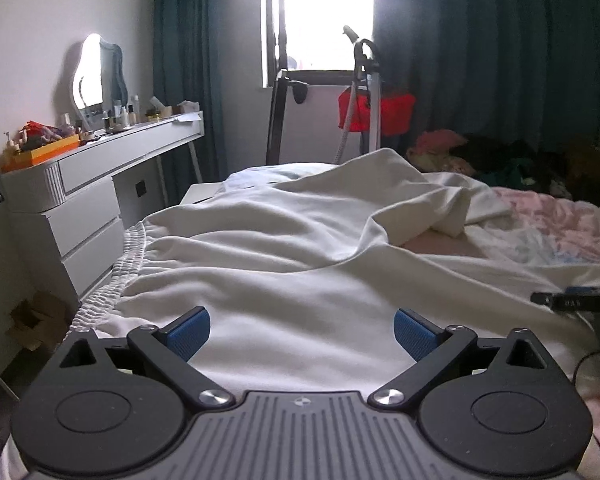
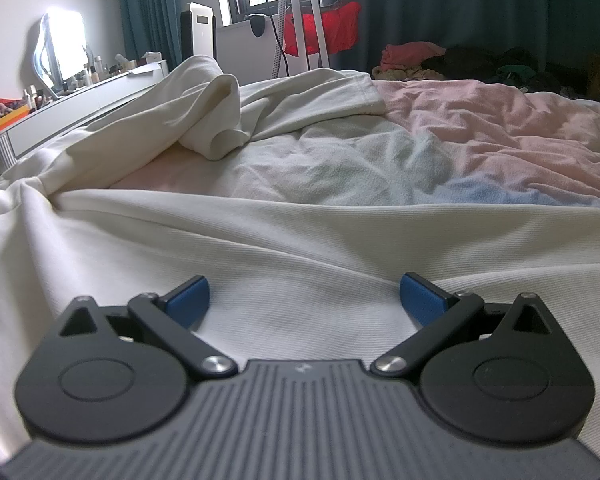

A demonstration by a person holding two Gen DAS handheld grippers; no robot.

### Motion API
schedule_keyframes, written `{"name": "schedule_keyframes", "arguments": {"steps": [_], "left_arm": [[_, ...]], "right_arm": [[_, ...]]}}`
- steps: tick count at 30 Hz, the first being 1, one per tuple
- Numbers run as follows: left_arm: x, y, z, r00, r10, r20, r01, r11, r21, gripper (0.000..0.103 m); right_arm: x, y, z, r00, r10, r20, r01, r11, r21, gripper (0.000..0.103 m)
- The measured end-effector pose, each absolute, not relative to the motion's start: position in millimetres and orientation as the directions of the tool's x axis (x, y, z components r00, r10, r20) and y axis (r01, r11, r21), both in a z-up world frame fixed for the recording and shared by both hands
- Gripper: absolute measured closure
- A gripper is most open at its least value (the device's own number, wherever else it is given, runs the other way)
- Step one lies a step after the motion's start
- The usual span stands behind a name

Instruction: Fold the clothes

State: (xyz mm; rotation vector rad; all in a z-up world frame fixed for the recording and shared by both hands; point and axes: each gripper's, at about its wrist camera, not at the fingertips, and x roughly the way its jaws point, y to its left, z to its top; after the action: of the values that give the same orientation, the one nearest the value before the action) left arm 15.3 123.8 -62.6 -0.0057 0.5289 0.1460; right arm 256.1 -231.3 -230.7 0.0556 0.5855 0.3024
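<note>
A cream white garment point(image 1: 268, 248) with a gathered elastic waistband point(image 1: 128, 256) lies spread and rumpled over the bed. One leg of it is bunched up in a hump point(image 2: 216, 112) farther back. My left gripper point(image 1: 302, 330) hovers low over the cloth near the waistband, open, with nothing between its blue pads point(image 1: 190, 334). My right gripper point(image 2: 304, 300) is open too, just above the white garment point(image 2: 260, 240), and holds nothing. Part of the right gripper's black body point(image 1: 580, 304) shows at the right edge of the left wrist view.
The bed carries a pink, white and blue duvet point(image 2: 480, 132). A heap of dark and pink clothes point(image 2: 460, 62) lies at its far side. A white dresser point(image 1: 100, 184) with a mirror and bottles stands left. A garment steamer stand point(image 1: 364, 92) and teal curtains are by the window.
</note>
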Motion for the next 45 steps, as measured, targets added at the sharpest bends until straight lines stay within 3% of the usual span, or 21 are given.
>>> {"name": "schedule_keyframes", "arguments": {"steps": [11, 17, 22, 26, 29, 30, 31, 38, 42, 45], "left_arm": [[82.3, 103.3, -33.3, 0.865, -0.007, -0.501, -0.11, 0.973, -0.202, 0.004], [118.6, 77.9, -59.0, 0.865, -0.032, -0.5, -0.087, 0.974, -0.212, 0.004], [131.5, 86.4, -90.1, 0.86, -0.021, -0.51, -0.119, 0.964, -0.239, 0.004], [143.6, 96.0, -113.0, 0.86, -0.013, -0.511, -0.139, 0.955, -0.26, 0.004], [155.7, 104.8, -126.4, 0.86, 0.018, -0.51, -0.16, 0.959, -0.235, 0.004], [159.2, 107.9, -129.9, 0.865, 0.032, -0.501, -0.163, 0.962, -0.22, 0.004], [163.5, 111.5, -133.2, 0.868, 0.032, -0.496, -0.163, 0.961, -0.223, 0.004], [196.5, 126.9, -161.6, 0.85, -0.001, -0.527, -0.181, 0.938, -0.294, 0.003], [198.4, 122.8, -162.8, 0.851, -0.003, -0.525, -0.164, 0.948, -0.272, 0.003], [195.8, 119.9, -160.9, 0.847, -0.01, -0.532, -0.155, 0.952, -0.265, 0.003]], "right_arm": [[257.1, -231.4, -231.0, 0.787, 0.303, -0.538, -0.26, 0.953, 0.155, 0.0], [251.6, -228.3, -217.5, 0.786, 0.273, -0.554, -0.21, 0.962, 0.176, 0.0], [264.2, -232.3, -179.4, 0.861, 0.307, -0.406, -0.15, 0.916, 0.373, 0.0], [332.3, -229.3, -180.9, 0.876, 0.283, -0.391, -0.033, 0.843, 0.536, 0.001], [391.7, -230.4, -201.6, 0.862, 0.31, -0.402, 0.07, 0.712, 0.699, 0.017], [407.0, -229.5, -210.5, 0.858, 0.315, -0.405, 0.095, 0.679, 0.728, 0.03], [421.7, -227.9, -219.0, 0.858, 0.309, -0.411, 0.123, 0.653, 0.748, 0.033], [483.0, -216.8, -235.4, 0.929, 0.175, -0.326, 0.138, 0.652, 0.745, 0.034], [505.0, -214.7, -227.3, 0.927, 0.063, -0.369, 0.23, 0.683, 0.694, 0.086], [500.9, -211.7, -211.0, 0.92, 0.011, -0.391, 0.235, 0.783, 0.576, 0.092]]}}
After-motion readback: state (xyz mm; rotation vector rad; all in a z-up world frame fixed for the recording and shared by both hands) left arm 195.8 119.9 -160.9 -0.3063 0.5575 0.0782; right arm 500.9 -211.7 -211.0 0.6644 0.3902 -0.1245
